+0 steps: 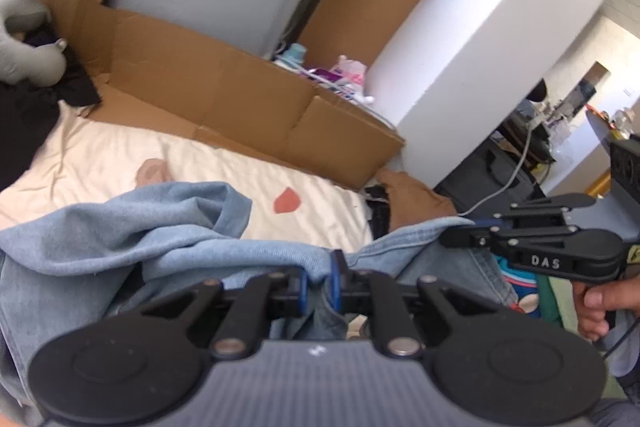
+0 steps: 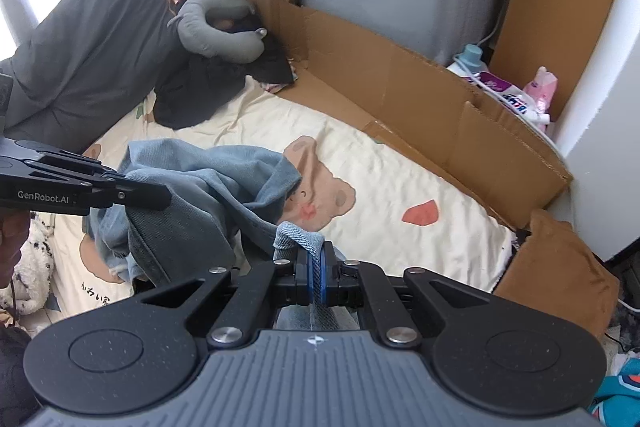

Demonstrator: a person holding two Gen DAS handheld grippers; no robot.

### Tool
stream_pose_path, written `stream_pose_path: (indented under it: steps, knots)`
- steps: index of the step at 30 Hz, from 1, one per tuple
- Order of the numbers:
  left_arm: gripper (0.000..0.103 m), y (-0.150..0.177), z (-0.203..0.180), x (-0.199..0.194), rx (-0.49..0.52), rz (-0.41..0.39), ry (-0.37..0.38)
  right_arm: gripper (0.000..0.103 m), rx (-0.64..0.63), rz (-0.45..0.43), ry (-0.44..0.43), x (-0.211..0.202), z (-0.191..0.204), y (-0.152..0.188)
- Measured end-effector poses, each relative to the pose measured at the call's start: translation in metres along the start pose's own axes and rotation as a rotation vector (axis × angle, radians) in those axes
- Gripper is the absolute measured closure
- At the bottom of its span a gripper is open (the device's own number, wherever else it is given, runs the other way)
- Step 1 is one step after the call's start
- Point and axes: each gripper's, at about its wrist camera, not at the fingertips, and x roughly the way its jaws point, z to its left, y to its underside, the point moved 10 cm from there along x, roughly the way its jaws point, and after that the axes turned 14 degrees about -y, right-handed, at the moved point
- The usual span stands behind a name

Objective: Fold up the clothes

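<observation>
Both grippers hold the jeans (image 2: 192,187) above the bed sheet (image 2: 400,187); left gripper (image 1: 320,285) pinches denim, right gripper (image 2: 318,277) clamps a hem; the bulk hangs toward ten o'clock from the right gripper, nearer the left; long axis unclear

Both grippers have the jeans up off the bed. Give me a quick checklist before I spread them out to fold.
1. Left gripper clamped on the denim jeans: ok, fabric sits between the blue pads.
2. Right gripper clamped on the jeans: ok, a denim edge is pinched between its pads.
3. Jeans hanging flat between the grips: not ok, the fabric is bunched and twisted.
4. Bare bedsheet ahead to lay them on: ok.
5. Dark clothes pile and grey neck pillow apart from the jeans: ok, they lie further up the bed.
6. Which part of the jeans each gripper holds: cannot tell.
</observation>
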Motion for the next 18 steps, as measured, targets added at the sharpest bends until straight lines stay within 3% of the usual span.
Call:
stream_pose_path:
  steps: [4, 8, 11, 15, 18]
  knots:
    - [0.091, 0.0, -0.016, 0.006, 0.029, 0.004, 0.026, 0.102, 0.011, 0.001, 0.02, -0.012, -0.012, 0.004]
    - [0.09, 0.015, -0.016, 0.029, 0.07, 0.077, 0.014, 0.102, 0.055, 0.015, 0.037, -0.013, -0.028, 0.016]
    - [0.087, 0.031, -0.003, 0.048, 0.106, 0.147, -0.03, 0.1, 0.111, 0.053, 0.05, -0.003, -0.042, 0.035]
    - [0.078, 0.039, 0.02, 0.048, 0.108, 0.146, -0.031, 0.095, 0.155, 0.1, 0.048, 0.015, -0.05, 0.06]
    - [0.075, 0.04, 0.053, 0.048, 0.082, 0.15, -0.09, 0.093, 0.171, 0.101, 0.04, 0.024, -0.052, 0.069]
